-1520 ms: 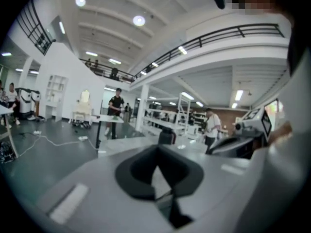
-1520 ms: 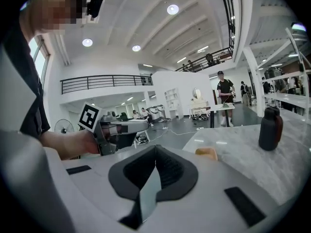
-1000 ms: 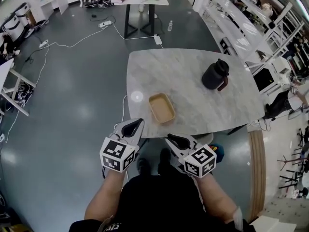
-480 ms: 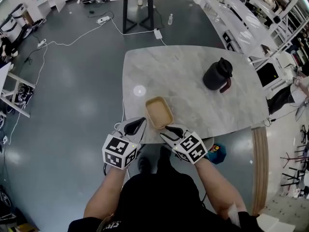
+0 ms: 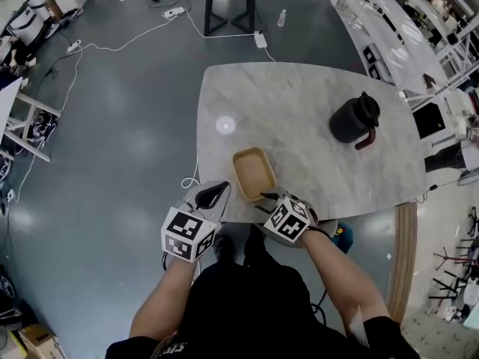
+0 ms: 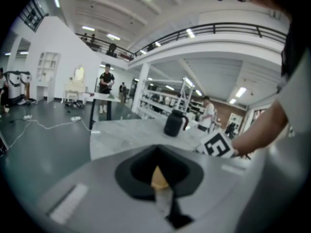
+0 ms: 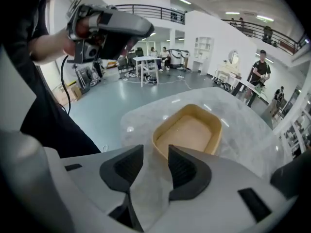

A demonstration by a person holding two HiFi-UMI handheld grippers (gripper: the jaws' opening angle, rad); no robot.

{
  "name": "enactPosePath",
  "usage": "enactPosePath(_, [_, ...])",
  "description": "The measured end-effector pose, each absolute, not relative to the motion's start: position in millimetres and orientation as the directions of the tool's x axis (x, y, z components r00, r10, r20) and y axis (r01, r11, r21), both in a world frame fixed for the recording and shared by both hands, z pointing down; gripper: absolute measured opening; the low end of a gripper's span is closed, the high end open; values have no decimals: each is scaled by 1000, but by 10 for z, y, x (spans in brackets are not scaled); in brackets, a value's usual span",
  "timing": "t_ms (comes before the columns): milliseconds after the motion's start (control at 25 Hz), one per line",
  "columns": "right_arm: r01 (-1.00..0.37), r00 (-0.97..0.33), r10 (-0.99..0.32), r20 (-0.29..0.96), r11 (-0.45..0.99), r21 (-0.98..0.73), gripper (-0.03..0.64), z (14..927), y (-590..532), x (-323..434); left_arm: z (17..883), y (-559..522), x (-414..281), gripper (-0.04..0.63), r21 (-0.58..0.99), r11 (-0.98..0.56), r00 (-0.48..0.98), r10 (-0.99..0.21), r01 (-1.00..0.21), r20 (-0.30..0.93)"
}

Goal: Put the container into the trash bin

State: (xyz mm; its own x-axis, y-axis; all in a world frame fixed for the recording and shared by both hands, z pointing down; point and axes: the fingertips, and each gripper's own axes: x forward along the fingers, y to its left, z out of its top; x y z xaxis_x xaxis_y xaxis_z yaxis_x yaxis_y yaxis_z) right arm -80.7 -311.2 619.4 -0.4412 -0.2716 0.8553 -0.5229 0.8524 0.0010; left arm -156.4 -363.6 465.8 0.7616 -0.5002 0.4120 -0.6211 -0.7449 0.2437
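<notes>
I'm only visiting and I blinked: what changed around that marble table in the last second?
The right gripper came down and forward to the near rim of the tan container, its jaws opening; nothing is gripped yet. The left gripper edged toward the marble table. The container and the black jug stayed where they were.

1. No words, numbers, brand names or signs can be read in any of the views.
2. The left marker cube (image 5: 187, 234), on the left gripper (image 5: 215, 194), bears only black-and-white square code patterns, not letters.
3. The right marker cube (image 5: 288, 219), on the right gripper (image 5: 263, 199), bears the same kind of pattern, which is blurred in the left gripper view.
</notes>
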Motion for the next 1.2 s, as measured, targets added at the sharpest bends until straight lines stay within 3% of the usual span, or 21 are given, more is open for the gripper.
enactPosePath(320, [-313,-286,-231,930,940,138,122,6516,-3166,-793,4797,-3583,-1817,6,266,-706,735,-519,-657,437])
enactPosePath(520, [-210,-196,-255,947,954,214,34,6625,-3169,-822,4818,-3521,-1928,6,276,-698,734,-525,-661,430])
enactPosePath(880, [-397,-235,-391,890,874,279,8,6006,-3218,-1145,4585,-3485,-2147,6,267,-759,791,-491,-594,365])
enactPosePath(1200, [-582,-205,-515,832,748,320,8,5329,-2877,-706,4242,-3383,-1579,6,260,-849,874,-380,-459,303])
